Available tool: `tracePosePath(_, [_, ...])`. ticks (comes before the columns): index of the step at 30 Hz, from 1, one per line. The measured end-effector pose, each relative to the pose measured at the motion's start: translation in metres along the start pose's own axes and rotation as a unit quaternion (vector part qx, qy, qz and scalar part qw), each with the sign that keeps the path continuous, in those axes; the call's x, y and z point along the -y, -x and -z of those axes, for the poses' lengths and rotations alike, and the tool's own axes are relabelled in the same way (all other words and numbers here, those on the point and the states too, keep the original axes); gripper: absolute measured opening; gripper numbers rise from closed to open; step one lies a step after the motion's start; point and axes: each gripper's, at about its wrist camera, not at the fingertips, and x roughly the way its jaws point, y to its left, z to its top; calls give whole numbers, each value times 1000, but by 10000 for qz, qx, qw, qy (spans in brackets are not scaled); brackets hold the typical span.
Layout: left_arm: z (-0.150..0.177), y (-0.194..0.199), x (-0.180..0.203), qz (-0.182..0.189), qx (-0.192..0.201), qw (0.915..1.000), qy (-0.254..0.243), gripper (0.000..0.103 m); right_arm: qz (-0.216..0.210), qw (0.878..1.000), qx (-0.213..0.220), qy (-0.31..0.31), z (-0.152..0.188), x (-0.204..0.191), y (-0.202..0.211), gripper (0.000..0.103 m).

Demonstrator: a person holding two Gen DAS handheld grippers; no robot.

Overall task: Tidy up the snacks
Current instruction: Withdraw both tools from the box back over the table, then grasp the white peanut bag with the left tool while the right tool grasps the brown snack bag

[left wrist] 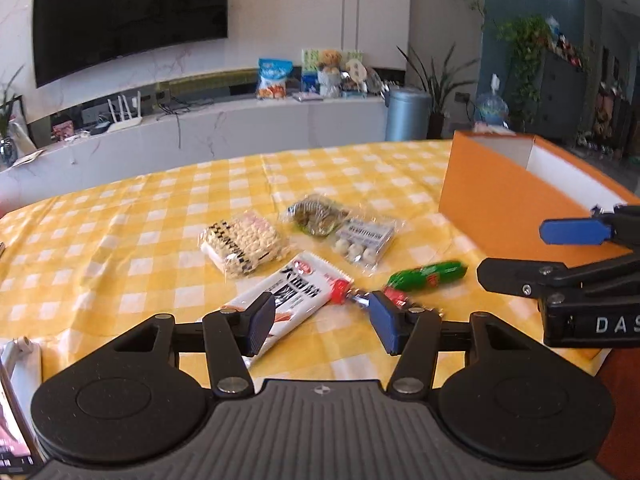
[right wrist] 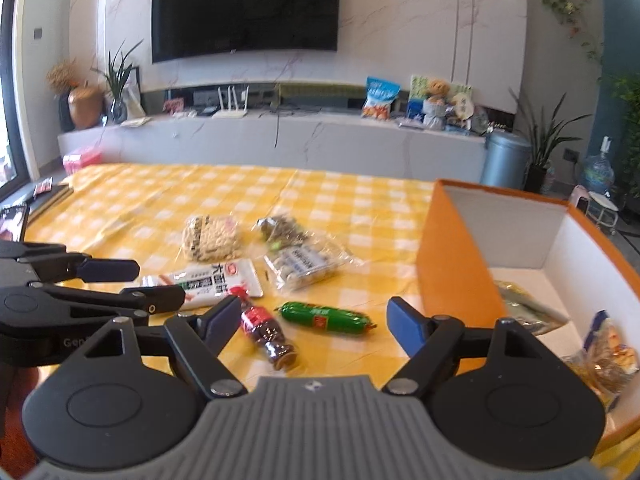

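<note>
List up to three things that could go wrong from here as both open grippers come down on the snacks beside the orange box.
1. The left gripper and right gripper work close together over neighbouring items and may collide.
2. The small cola bottle lies on its side and could roll off the pads.
3. The green sausage is round and smooth; a pinch might squirt it towards the orange box.

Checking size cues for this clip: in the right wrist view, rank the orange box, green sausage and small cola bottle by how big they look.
1. orange box, by far the largest.
2. green sausage and cola bottle: about alike in length, too close to rank.
</note>
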Motion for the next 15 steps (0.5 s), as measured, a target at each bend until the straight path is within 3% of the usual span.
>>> tracePosePath(9, [-19, -31, -19, -70, -71, 9995, -294, 73, -137, 9988, -464, -16, -6, 2, -49, 77])
tracePosePath(15, [-34, -60, -42, -377, -283, 9983, 341, 85, -130, 9985, -541, 12, -21, 3, -83, 75])
